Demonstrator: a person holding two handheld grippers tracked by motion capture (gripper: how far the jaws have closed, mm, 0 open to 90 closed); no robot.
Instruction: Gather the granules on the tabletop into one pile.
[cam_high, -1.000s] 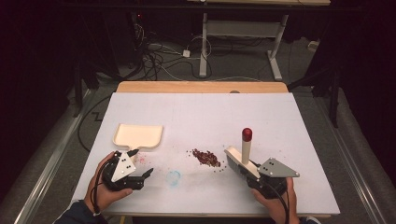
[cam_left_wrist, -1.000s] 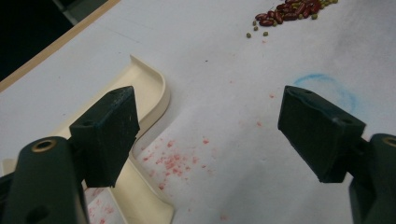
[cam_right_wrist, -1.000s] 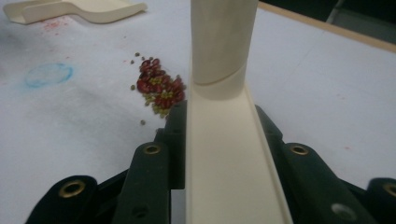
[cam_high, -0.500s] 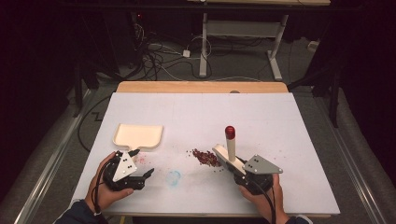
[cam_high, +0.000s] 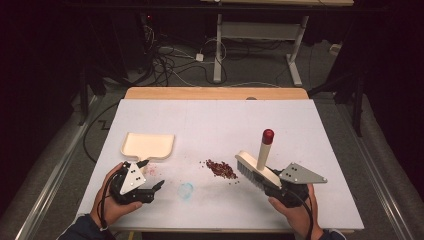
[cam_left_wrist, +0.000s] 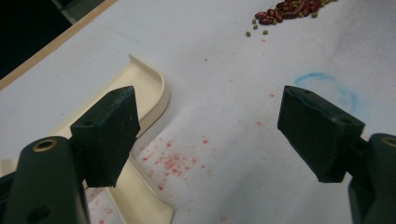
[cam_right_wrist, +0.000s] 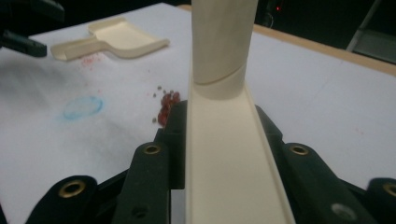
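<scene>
In the high view the cream dustpan (cam_high: 149, 145) lies left of centre on the white table (cam_high: 215, 120), its tray bare inside. The pile of red beans (cam_high: 220, 168) sits mid-frame on the table itself, a few loose ones scattered around it. The right gripper (cam_high: 274, 184), at the lower right, has its jaws clamped on the flat back of the cream brush (cam_high: 256, 168), whose red-tipped handle sticks up; its bristles stand just right of the beans. The left gripper (cam_high: 157, 186), at the lower left, has its jaws spread wide with nothing between them, just below the dustpan's handle. A faint blue ring (cam_high: 185, 190) marks the table near the bottom centre.
</scene>
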